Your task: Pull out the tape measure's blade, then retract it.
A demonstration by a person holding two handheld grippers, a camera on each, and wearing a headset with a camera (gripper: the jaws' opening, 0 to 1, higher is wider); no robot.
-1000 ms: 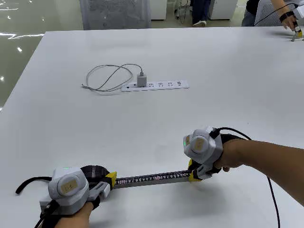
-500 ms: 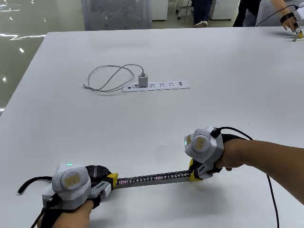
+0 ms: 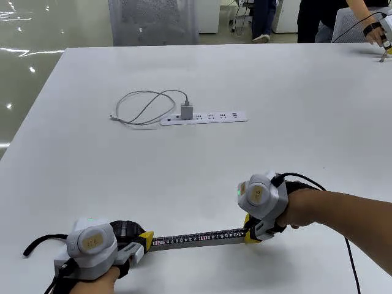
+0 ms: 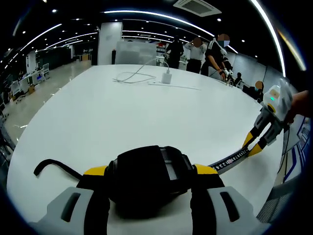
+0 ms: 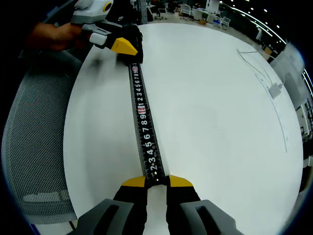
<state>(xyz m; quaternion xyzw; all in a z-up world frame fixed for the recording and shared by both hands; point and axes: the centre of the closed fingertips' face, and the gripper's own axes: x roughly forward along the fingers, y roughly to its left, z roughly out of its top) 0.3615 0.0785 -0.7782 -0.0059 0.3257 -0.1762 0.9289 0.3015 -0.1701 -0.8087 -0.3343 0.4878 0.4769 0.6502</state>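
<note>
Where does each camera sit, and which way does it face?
Head view: on the person's head, facing down at the white table; a forearm, the left hand-held gripper and right hand-held gripper show.
Left gripper view: on that hand-held gripper, facing along its jaws clamping the black tape measure case.
Right gripper view: on that hand-held gripper, facing back along the dark numbered blade.
All three share the blade.

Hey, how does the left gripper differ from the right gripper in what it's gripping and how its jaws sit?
The left gripper clamps the bulky black tape measure case, while the right gripper pinches the end of the thin blade. The left gripper's jaws stand wide apart around the case; the right gripper's jaws are nearly together. Both have yellow tips, sit low over the white table, and are joined by the drawn-out blade.
</note>
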